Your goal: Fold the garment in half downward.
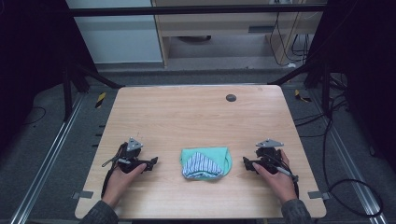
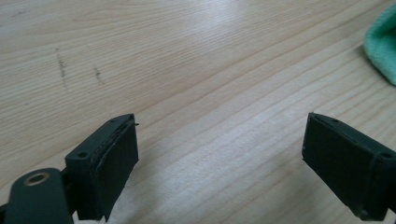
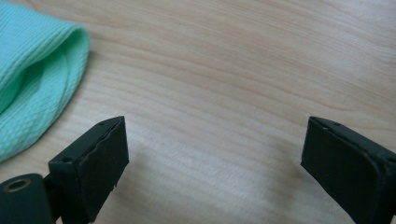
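The left gripper [image 2: 219, 149], a black two-jaw tool held in the person's left hand [image 1: 122, 176], has its jaws spread wide with only bare wood between them; its flat black pads [image 2: 114, 172] pinch nothing and touch no cloth. The right gripper [image 3: 215, 163], the same kind of black tool in the person's right hand [image 1: 275, 177], stands just as wide open, its pads [image 3: 105, 175] also empty over bare tabletop.

The folded mint-green knitted cloth with a blue-and-white striped panel [image 1: 206, 162] lies flat on the light wooden table [image 1: 196, 116], near its front edge. Taking that cloth as the landmark: the left gripper [image 1: 152, 163] rests on the table to the cloth's left, near but apart from it, and the right gripper [image 1: 246, 163] rests to its right, likewise near and apart, both pointing inward at the cloth. A small dark round disc [image 1: 230, 97] sits well beyond the cloth, toward the table's far edge.

In the left gripper view a corner of the green cloth [image 2: 383, 42] is cut off by the frame's right edge. In the right gripper view the cloth [image 3: 35, 70] shows a rounded, ribbed folded edge, cut off at the left; its striped part is out of frame there. How many layers the cloth has cannot be told.
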